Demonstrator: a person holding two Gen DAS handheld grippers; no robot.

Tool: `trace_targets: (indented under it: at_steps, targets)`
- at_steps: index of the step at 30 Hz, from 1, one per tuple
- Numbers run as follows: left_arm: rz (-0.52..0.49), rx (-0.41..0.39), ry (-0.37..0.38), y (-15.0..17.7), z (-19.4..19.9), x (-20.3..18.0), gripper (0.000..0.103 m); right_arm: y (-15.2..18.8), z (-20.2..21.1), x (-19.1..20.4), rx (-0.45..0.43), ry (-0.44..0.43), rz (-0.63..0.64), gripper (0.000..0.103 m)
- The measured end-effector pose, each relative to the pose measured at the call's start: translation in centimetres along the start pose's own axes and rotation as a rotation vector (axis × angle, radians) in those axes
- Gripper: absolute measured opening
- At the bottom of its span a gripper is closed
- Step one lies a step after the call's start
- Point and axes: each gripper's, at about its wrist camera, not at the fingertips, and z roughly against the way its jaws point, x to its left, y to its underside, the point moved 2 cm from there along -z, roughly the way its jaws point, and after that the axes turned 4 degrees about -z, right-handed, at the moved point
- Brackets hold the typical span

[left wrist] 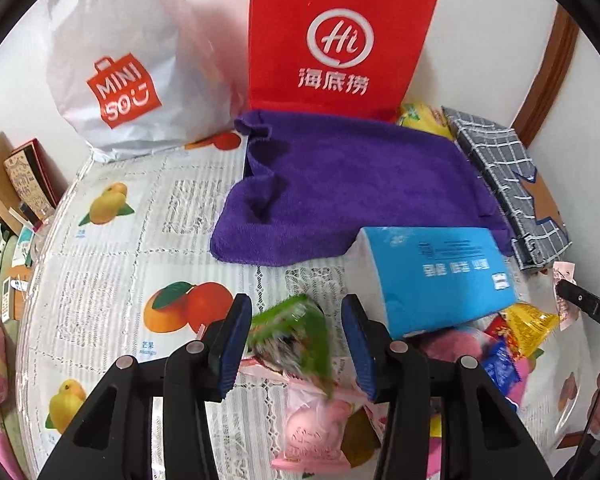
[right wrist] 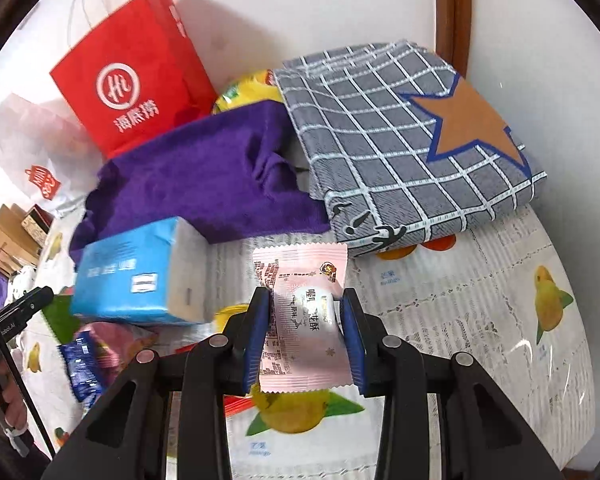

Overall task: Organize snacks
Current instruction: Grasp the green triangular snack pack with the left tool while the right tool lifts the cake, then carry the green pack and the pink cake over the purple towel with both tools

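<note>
The pink snack packet [right wrist: 304, 320] is clamped between the right gripper [right wrist: 305, 334] pads above the fruit-print tablecloth [right wrist: 500, 320] — long axis upright, top edge toward the grey checked cloth [right wrist: 400, 140]. The green snack packet [left wrist: 292, 336] is gripped by the left gripper [left wrist: 296, 344] — blurred, its point tilted up.

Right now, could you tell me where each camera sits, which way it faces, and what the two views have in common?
Left wrist view: sits on the left claw, looking down along its fingers at a green snack packet between them; the right claw's tip shows at the right edge.
Right wrist view: sits on the right claw, looking down at the pink snack packet it grips; the left claw shows at the left edge.
Shared: red paper bag, purple towel, blue tissue pack, checked cloth.
</note>
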Motion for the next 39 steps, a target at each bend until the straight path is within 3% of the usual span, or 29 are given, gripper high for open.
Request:
trace_targets:
  at_steps: [6, 8, 16, 28, 31, 35, 39]
  targets:
    - [0.017, -0.002, -0.016, 0.6, 1.1, 0.5, 0.045, 0.6, 1.4, 2.0, -0.027, -0.019, 0.038, 0.036]
    - [0.033, 0.015, -0.031, 0.8, 0.9, 0.8, 0.055, 0.9, 1.7, 2.5, -0.029, -0.027, 0.047, 0.036]
    - [0.037, 0.031, -0.015, 1.1, -0.7, 1.0, 0.073, 1.1, 1.6, 4.0, -0.027, -0.049, 0.086, 0.036]
    - [0.059, 0.127, -0.010, 0.8, -6.5, 1.0, 0.072, 0.8, 0.3, 5.6, -0.012, -0.053, 0.124, 0.036]
    - [0.075, 0.142, -0.010, 0.9, -7.3, 1.3, 0.057, 0.7, 0.3, 6.1, -0.012, -0.057, 0.135, 0.036]
    - [0.066, 0.128, 0.002, 1.0, -7.0, 1.4, 0.050, 0.8, 0.3, 6.6, -0.012, -0.060, 0.143, 0.036]
    - [0.063, 0.111, 0.007, 0.9, -5.8, 1.5, 0.050, 0.8, 0.6, 7.0, -0.018, -0.063, 0.150, 0.036]
